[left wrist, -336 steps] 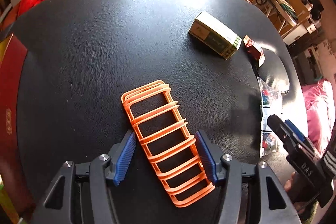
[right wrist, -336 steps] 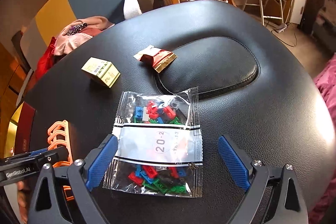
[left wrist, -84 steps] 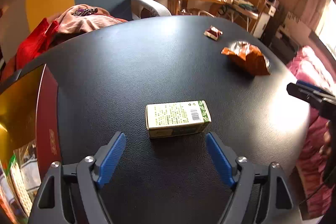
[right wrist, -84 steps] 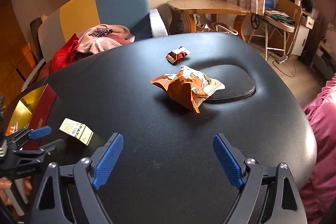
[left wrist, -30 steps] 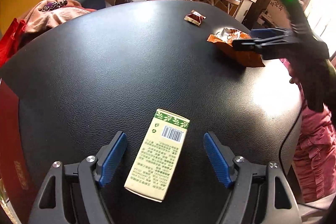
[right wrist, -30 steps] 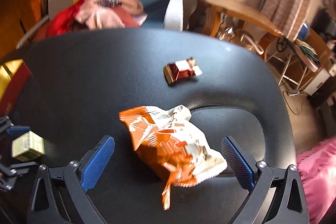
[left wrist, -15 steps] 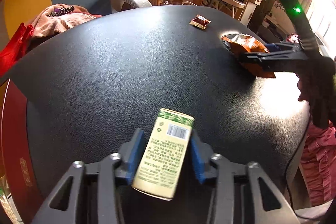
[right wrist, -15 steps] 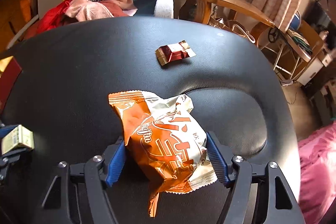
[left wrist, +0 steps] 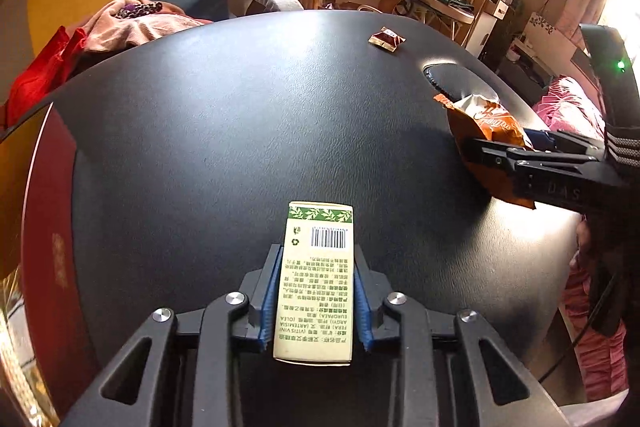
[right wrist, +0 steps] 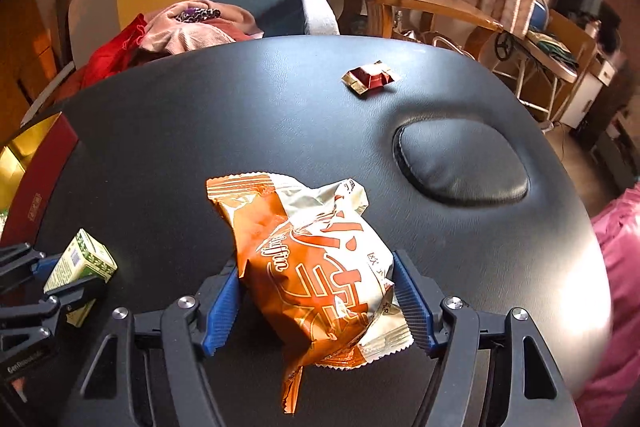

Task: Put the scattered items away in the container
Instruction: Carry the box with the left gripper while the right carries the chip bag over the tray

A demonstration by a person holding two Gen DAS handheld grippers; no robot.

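We see the left hand-held gripper (left wrist: 316,301) clamped on a small cream and green box (left wrist: 316,279); its blue pads (left wrist: 269,301) press both long sides, and the box points away from us with its barcode end out front; the jaws have just been closing, with the box between them. From the right wrist view the same box (right wrist: 80,263) sits tilted in that gripper at the left edge of the black padded desk (right wrist: 240,131).

The right hand-held gripper (right wrist: 316,303) grips an orange and silver snack bag (right wrist: 316,271); its blue pads (right wrist: 222,303) press the crumpled sides, and the bag's torn lower corner hangs down between the fingers; the jaws have just been closing around it. From the left wrist view the bag (left wrist: 486,147) shows at the right side of the desk (left wrist: 240,147), partly behind the dark arm of that gripper.

A small red and gold wrapper (right wrist: 372,77) lies alone near the far edge of the desk, well apart from both grippers; an oval cushion (right wrist: 460,165) is set into the desk beside the bag. A red box with a gold inside (right wrist: 40,163) stands at the left edge of the desk; we cannot tell what it holds.
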